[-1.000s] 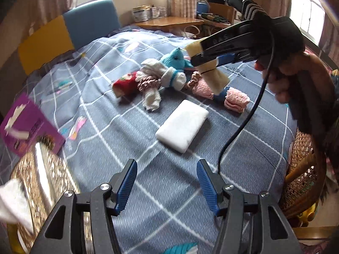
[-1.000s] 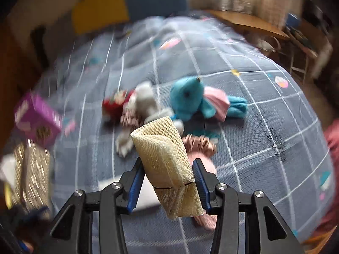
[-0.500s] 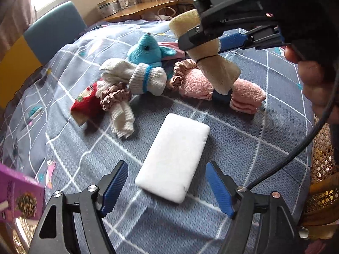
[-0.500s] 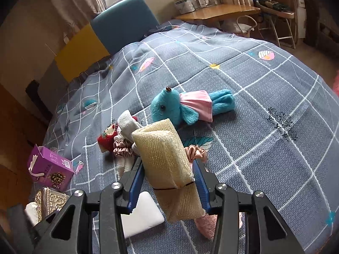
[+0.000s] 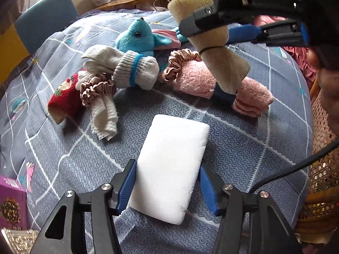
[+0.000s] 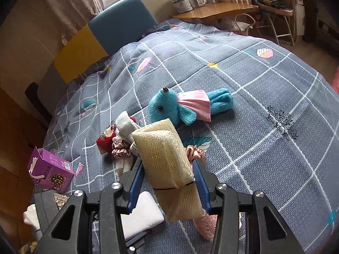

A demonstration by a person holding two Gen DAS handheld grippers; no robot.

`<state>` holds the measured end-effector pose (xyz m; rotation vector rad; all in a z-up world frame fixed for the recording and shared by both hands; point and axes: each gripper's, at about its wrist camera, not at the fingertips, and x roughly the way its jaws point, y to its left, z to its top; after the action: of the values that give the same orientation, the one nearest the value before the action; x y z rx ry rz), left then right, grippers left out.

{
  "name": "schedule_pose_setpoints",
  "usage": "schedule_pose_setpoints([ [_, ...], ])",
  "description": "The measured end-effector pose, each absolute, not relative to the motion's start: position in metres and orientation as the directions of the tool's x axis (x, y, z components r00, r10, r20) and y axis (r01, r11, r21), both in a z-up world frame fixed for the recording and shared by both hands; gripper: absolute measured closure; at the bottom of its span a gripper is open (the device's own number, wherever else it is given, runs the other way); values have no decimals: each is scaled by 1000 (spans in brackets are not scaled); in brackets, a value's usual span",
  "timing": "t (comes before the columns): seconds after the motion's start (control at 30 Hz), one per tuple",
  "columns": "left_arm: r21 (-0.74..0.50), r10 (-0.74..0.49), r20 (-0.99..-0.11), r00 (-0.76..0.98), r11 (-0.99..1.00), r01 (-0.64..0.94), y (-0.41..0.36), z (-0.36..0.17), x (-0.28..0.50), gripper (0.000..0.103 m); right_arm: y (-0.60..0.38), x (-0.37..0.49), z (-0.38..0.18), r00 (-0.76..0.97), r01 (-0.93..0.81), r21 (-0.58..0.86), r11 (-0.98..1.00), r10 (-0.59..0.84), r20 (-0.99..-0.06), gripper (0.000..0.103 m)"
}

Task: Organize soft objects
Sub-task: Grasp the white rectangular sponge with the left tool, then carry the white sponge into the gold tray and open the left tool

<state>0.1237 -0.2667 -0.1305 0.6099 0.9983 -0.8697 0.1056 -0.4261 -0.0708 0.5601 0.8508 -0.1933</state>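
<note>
A white sponge block (image 5: 171, 160) lies on the grey checked bedspread (image 5: 243, 148). My left gripper (image 5: 167, 188) straddles its near end, and its jaws are closing, with the blue pads against the block's two long sides. My right gripper (image 6: 168, 177) is shut on a beige mesh pad (image 6: 163, 148) tied with a black band, held up above the bed. In the left wrist view that pad (image 5: 222, 63) hangs over a pink towel (image 5: 190, 80). The white sponge (image 6: 144, 218) also shows low in the right wrist view.
Behind the sponge lie a blue plush elephant (image 5: 137, 38), rolled white socks (image 5: 131, 69), two satin scrunchies (image 5: 97, 89), and a red knitted piece (image 5: 65, 97). A purple box (image 6: 48, 173) sits at the bed's left edge, a wicker chair (image 5: 322, 148) at the right.
My left gripper moved forward and down to the white sponge, spread its jaws wide, then closed them around it. The right gripper kept hold of the mesh pad, almost still.
</note>
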Motion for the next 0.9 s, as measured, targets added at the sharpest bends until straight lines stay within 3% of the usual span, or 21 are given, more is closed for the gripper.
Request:
schedule_pose_setpoints([
  [0.23, -4, -364, -869, 336, 684, 730, -232, -85, 149, 46, -415, 111, -75, 630, 344, 363, 866, 74, -773, 56],
  [0.5, -75, -363, -767, 529, 870, 488, -158, 26, 226, 46, -385, 120, -79, 594, 229, 278, 933, 93, -799, 56],
  [0.7, -101, -222, -702, 677, 972, 213, -37, 73, 260, 46, -370, 121, -77, 594, 158, 239, 958, 101, -798, 56],
  [0.9, -117, -81, -682, 726, 993, 2, 83, 61, 227, 46, -348, 124, -76, 588, 58, 197, 979, 126, -799, 56],
])
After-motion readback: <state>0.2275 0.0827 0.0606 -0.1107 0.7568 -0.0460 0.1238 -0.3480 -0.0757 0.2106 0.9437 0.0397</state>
